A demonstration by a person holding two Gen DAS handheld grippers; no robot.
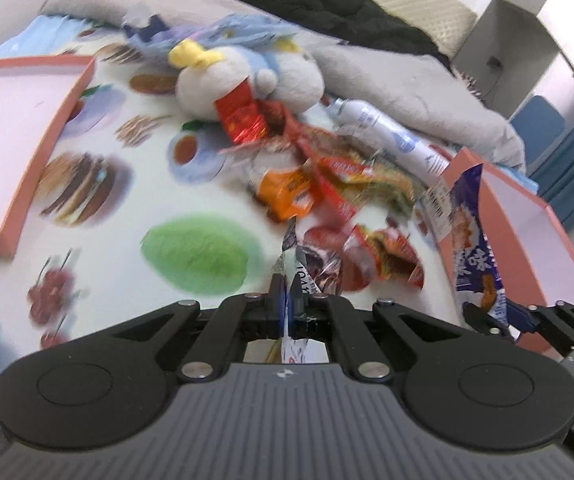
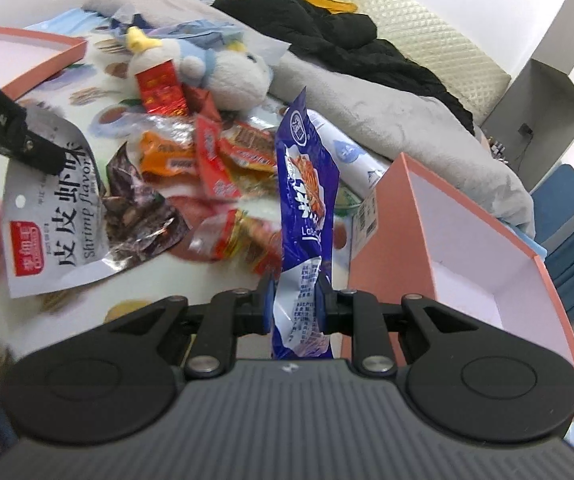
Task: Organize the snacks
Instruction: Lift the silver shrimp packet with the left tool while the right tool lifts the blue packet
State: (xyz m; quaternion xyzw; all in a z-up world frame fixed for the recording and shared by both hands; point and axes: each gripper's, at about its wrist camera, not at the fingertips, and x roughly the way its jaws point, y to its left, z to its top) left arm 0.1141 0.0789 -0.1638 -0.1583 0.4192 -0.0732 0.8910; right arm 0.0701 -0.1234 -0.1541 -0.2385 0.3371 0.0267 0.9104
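Clamping a blue snack packet [image 2: 307,196] upright between its fingers, the right gripper [image 2: 295,304] holds it beside the open pink box [image 2: 487,240]. The left gripper [image 1: 288,304] is closed on the edge of a silver shrimp packet [image 2: 53,216], lifted over the snack pile [image 2: 223,168] on the printed bedsheet [image 1: 135,184].

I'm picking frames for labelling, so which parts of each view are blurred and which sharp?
Left wrist view: the snack pile and printed sheet smear with motion; the left gripper stays crisp. Right wrist view: sharper, the blue packet readable, edges soft.
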